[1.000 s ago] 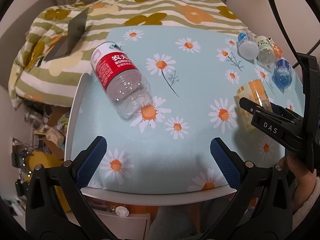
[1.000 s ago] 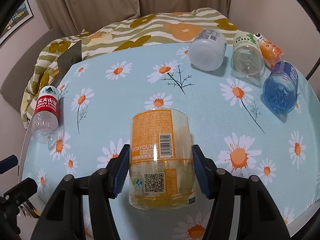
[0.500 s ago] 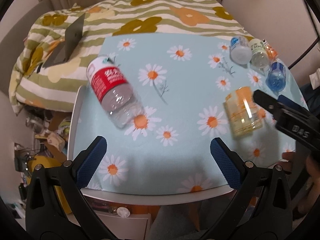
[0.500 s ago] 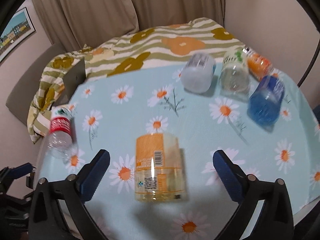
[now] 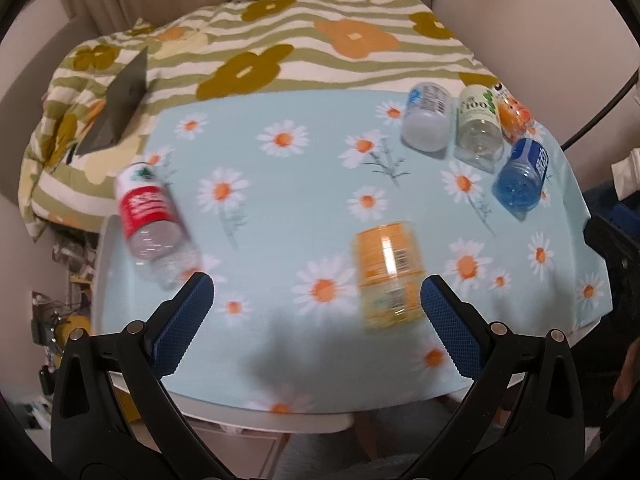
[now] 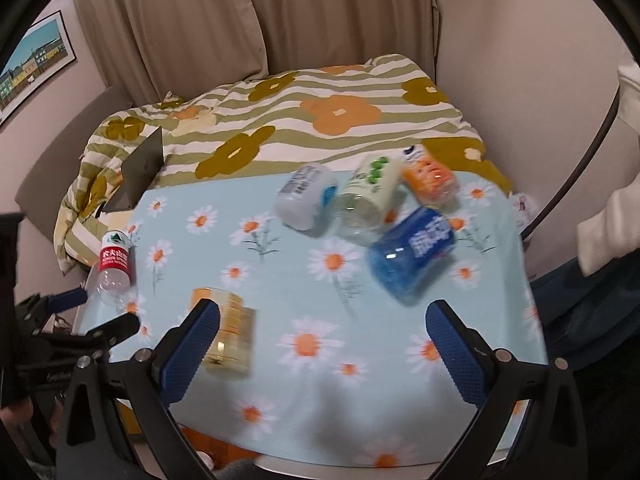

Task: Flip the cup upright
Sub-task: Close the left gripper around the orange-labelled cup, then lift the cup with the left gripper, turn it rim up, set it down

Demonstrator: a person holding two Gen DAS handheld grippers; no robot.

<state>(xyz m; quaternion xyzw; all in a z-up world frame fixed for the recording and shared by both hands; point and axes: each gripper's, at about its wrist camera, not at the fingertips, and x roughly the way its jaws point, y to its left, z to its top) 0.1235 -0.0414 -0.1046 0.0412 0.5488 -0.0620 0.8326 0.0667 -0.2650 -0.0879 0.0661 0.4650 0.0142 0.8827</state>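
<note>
A clear cup with an orange label (image 5: pixel 390 274) stands on the daisy tablecloth (image 5: pixel 288 200) near the front edge; it also shows in the right wrist view (image 6: pixel 230 330), blurred, beside that gripper's left finger. My left gripper (image 5: pixel 316 314) is open and empty, above the front edge, with the orange cup just inside its right finger. My right gripper (image 6: pixel 320 342) is open and empty, with a blue cup (image 6: pixel 412 258) lying on its side beyond it.
A red-labelled bottle (image 5: pixel 154 224) lies at the table's left edge. A white cup (image 5: pixel 426 122), a green-labelled cup (image 5: pixel 478 134), an orange one (image 5: pixel 514 116) and the blue cup (image 5: pixel 522 178) lie at the back right. A striped floral quilt (image 5: pixel 280 52) lies behind.
My right gripper opened, let go of the orange-labelled cup and drew back and to the right. My left gripper swung right, so the orange cup now sits near its right finger.
</note>
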